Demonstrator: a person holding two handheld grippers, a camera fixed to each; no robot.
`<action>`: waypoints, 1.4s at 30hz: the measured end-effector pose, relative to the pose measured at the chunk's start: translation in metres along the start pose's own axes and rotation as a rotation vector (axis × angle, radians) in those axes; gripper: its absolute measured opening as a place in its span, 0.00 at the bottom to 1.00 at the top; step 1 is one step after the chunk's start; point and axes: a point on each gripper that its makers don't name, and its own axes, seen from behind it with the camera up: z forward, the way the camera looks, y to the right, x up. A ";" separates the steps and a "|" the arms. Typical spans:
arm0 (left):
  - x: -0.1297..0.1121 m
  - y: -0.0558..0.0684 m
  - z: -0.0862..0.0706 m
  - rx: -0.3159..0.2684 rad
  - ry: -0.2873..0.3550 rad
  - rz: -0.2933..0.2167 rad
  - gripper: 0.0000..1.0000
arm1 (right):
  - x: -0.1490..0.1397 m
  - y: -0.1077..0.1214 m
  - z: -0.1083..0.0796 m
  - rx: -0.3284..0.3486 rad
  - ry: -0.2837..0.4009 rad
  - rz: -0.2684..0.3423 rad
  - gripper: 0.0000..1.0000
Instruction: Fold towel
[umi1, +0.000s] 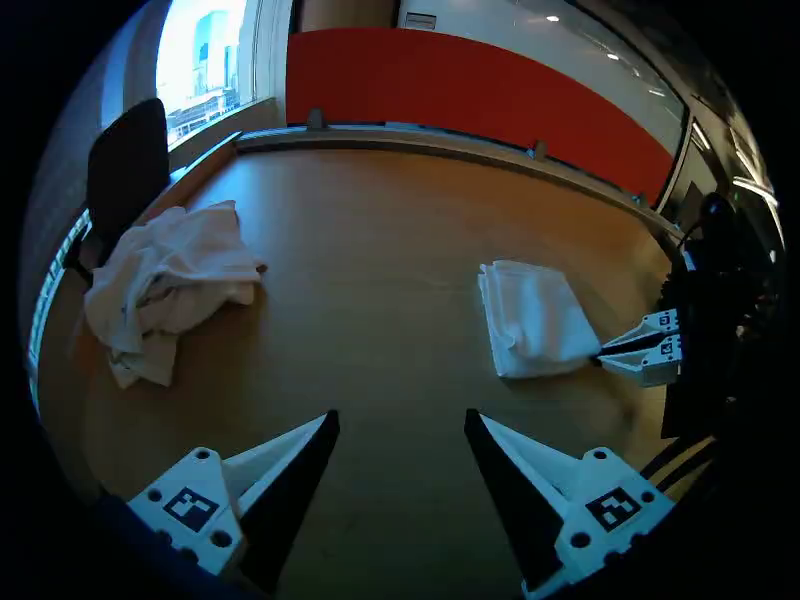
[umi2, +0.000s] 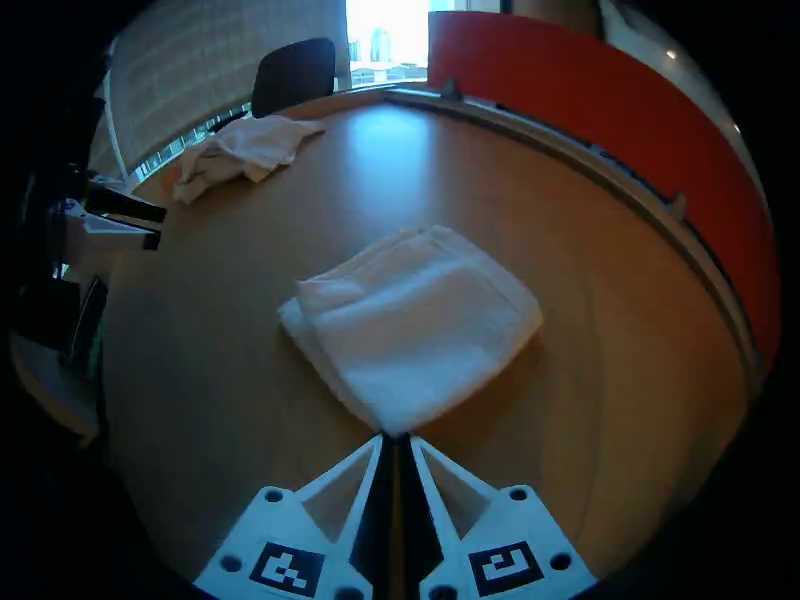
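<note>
Towel, white terry and folded square, mid-way across the brown wooden tabletop, its edges stacked.
Right gripper closed, tips at the towel's near corner; left gripper spread wide over bare wood, with a crumpled white cloth pile well apart by the far edge.

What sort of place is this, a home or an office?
Probably an office: a wide wooden desk with a red divider, a black chair, and a window onto city towers.
</note>
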 end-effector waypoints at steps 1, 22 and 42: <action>0.000 0.000 0.000 -0.001 0.000 0.000 0.93 | 0.003 0.000 -0.002 0.001 0.005 -0.002 0.05; 0.014 -0.001 -0.008 -0.002 0.024 0.035 0.93 | 0.128 0.013 -0.062 -0.007 0.143 -0.146 0.05; 0.025 0.008 -0.015 -0.015 0.044 0.033 0.93 | 0.170 0.022 -0.113 -0.026 0.211 -0.162 0.05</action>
